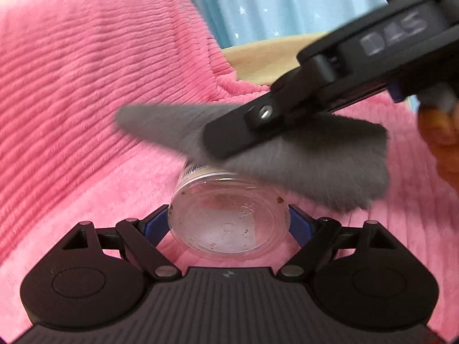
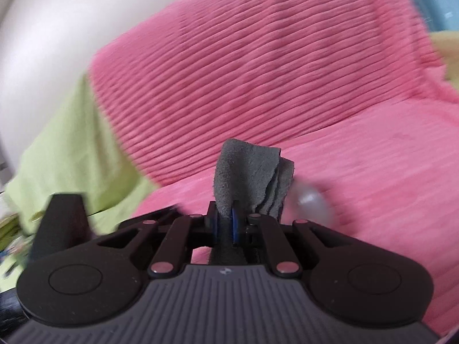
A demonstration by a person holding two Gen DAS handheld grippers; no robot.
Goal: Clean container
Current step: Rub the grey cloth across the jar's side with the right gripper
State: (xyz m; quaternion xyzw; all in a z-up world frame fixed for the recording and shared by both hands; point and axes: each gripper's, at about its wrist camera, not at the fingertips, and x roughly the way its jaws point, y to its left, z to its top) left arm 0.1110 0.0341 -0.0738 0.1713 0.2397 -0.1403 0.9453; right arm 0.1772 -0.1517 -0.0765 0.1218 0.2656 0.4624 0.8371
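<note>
Wiping is the step now. My left gripper [image 1: 229,220] pinches the clear container [image 1: 229,218] by its sides, tipped on its side above the pink blanket [image 1: 86,86]. My right gripper [image 2: 229,223] is pressed tight on a gray cloth [image 1: 330,166], touching the container's top edge. Next I should rub off the brown specks. Both grippers point slightly down.

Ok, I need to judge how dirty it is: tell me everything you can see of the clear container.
The clear container is a small round jar of see-through plastic, tilted with its base toward the left wrist camera. Brown specks dot its base and rim; a barcode label shows on its far side. The left gripper clamps its sides with blue pads. The grey cloth lies over its upper edge. Pink ribbed fabric lies behind.
</note>
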